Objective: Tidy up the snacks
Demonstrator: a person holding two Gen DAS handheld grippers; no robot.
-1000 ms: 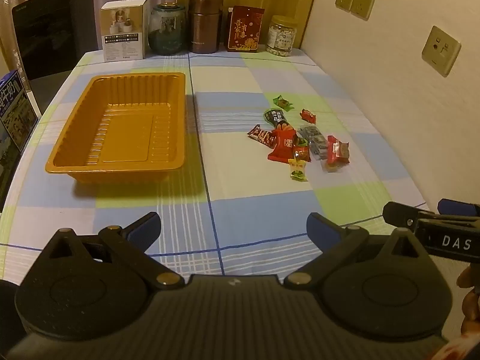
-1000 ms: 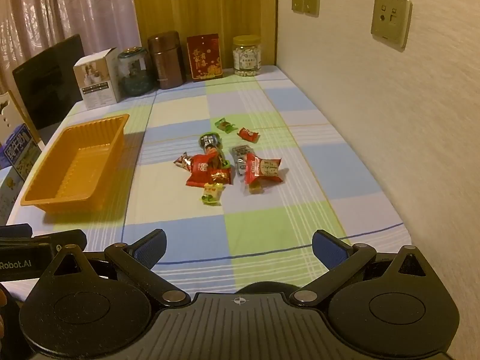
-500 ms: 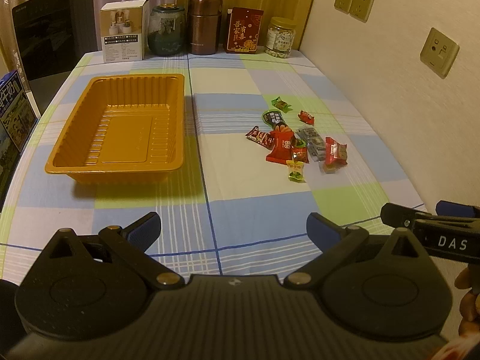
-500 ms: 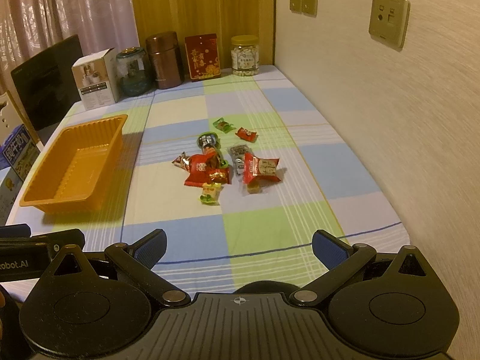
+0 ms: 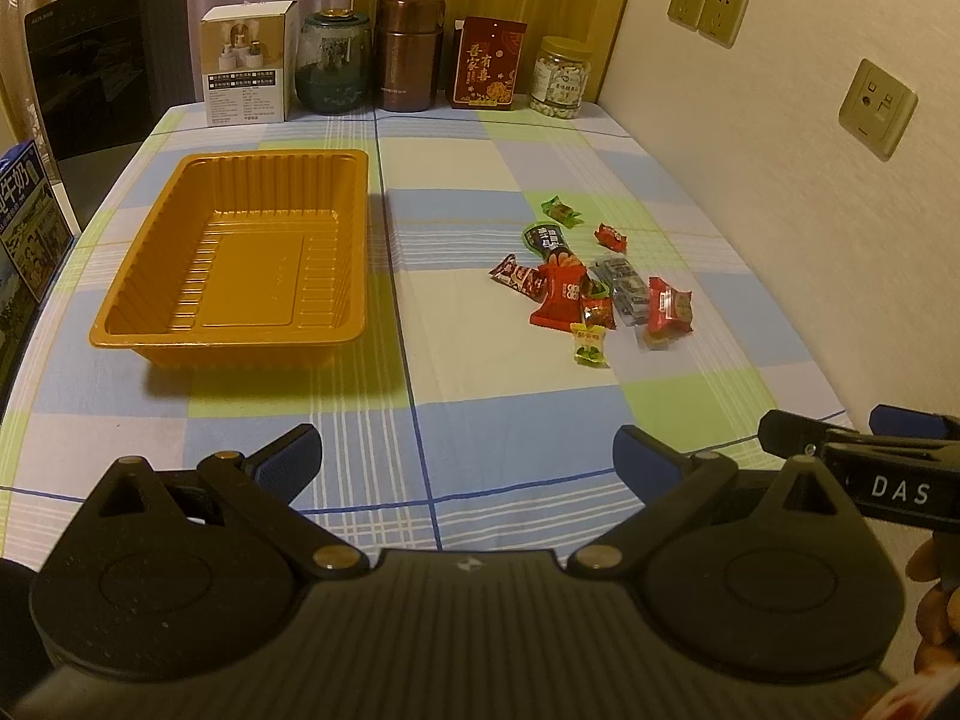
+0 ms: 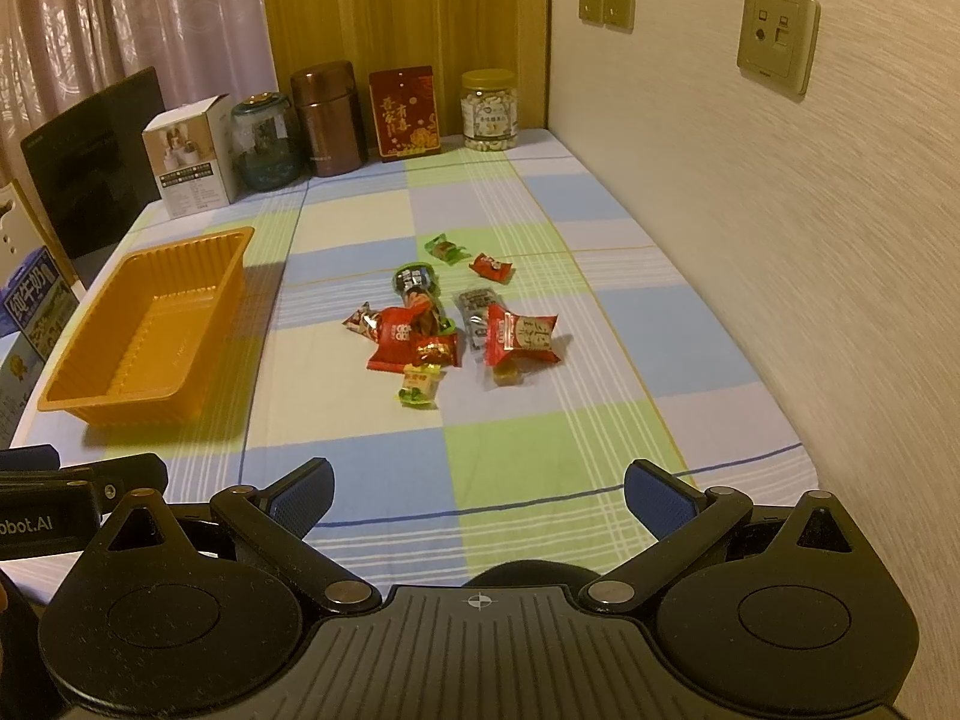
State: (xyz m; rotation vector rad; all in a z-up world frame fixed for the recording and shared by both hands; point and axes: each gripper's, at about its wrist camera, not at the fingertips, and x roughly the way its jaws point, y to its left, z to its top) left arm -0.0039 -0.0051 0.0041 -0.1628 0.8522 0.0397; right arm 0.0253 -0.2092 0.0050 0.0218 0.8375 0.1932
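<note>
An empty orange plastic tray [image 5: 234, 258] sits on the left of the checked tablecloth; it also shows in the right wrist view [image 6: 144, 330]. Several wrapped snacks lie in a loose pile [image 5: 591, 288] to its right, also in the right wrist view [image 6: 450, 324], with a red packet [image 6: 522, 336] and a green-yellow candy [image 6: 417, 387] nearest. My left gripper [image 5: 465, 459] is open and empty over the table's near edge. My right gripper [image 6: 477, 495] is open and empty, well short of the pile. The right gripper also shows at the left wrist view's right edge [image 5: 864, 450].
Along the back stand a white box [image 5: 249, 63], a glass jar [image 5: 333, 63], a brown canister [image 5: 408, 54], a red packet [image 5: 486, 63] and a nut jar [image 5: 561, 87]. A wall with sockets runs along the right. A blue carton [image 5: 24, 234] stands at the left edge.
Both views shifted only slightly; the scene looks a touch farther and lower. Nothing on the table moved and both grippers stayed open.
</note>
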